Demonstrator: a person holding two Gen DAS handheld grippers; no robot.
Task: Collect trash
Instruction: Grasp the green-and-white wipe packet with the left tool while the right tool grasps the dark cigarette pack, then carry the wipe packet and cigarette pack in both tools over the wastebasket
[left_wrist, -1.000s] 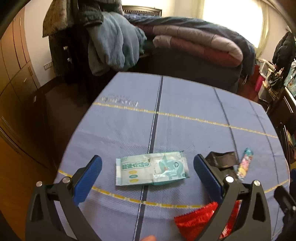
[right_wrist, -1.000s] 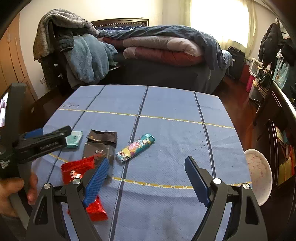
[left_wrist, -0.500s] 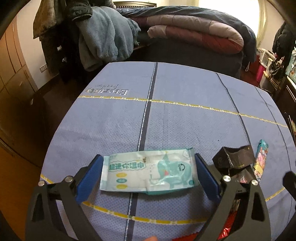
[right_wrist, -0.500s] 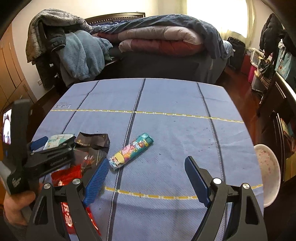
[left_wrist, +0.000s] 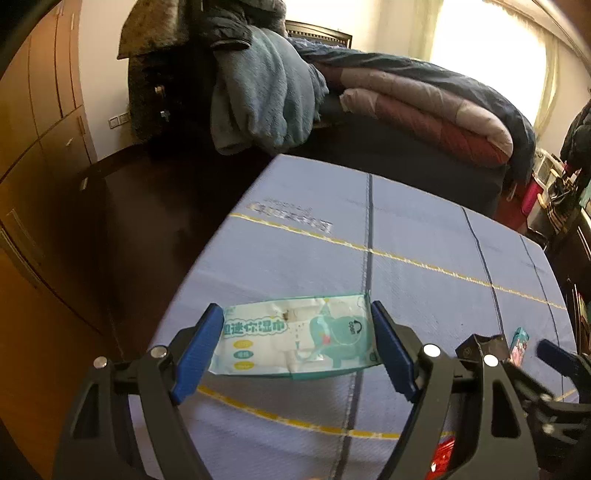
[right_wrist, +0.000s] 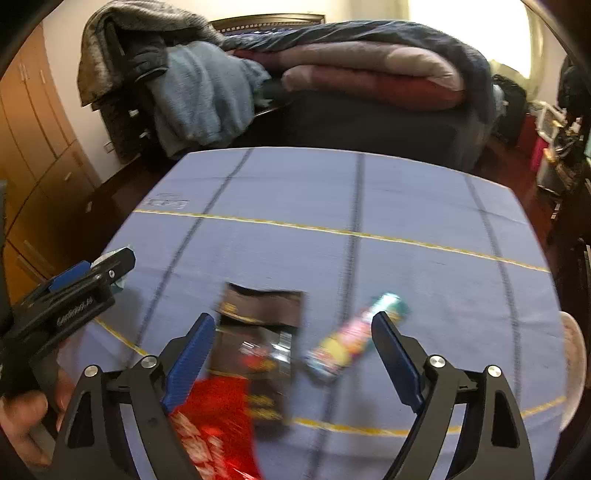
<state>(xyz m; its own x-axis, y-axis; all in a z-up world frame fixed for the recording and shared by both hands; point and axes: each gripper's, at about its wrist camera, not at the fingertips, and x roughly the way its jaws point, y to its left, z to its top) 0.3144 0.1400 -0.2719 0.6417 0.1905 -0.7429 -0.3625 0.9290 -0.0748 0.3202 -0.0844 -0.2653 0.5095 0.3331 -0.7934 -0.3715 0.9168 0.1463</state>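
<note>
Blue cloth w/ dark stripes and thin yellow lines covers the table (left_wrist: 424, 229). Pale green wet-wipe pack (left_wrist: 295, 336) sits betw. the blue pads of the left claw (left_wrist: 297, 349), near the table's left edge. Both pads touch the pack's short ends and the jaws are closing on it; pack looks slightly lifted and bowed, front edge off the cloth. In the right wrist view only a sliver of that pack shows past the left claw (right_wrist: 107, 269), far left, w/ a hand (right_wrist: 26, 417) gripping its handle.

Right claw (right_wrist: 291, 356) is released, jaws opening wider, pads touching nothing. It hangs over the rest of the trash: a dark brown torn packet (right_wrist: 258, 325) lies betw. the pads, closer to the left pad; a red wrapper (right_wrist: 214, 424) sits nearer, partly under the left pad and overlapping the brown packet's near end. A colourful snack tube wrapper (right_wrist: 354, 332) lies tilted, just right of the brown packet, inside the right pad. View is motion-blurred, so print on the wrappers can't be read.

A pale bowl (right_wrist: 574, 373) sits past the table's right edge. Beyond the table's far edge: a bed (right_wrist: 369, 122) w/ folded quilts, and a blue blanket (right_wrist: 207, 99) draped on a stand at the left.
</note>
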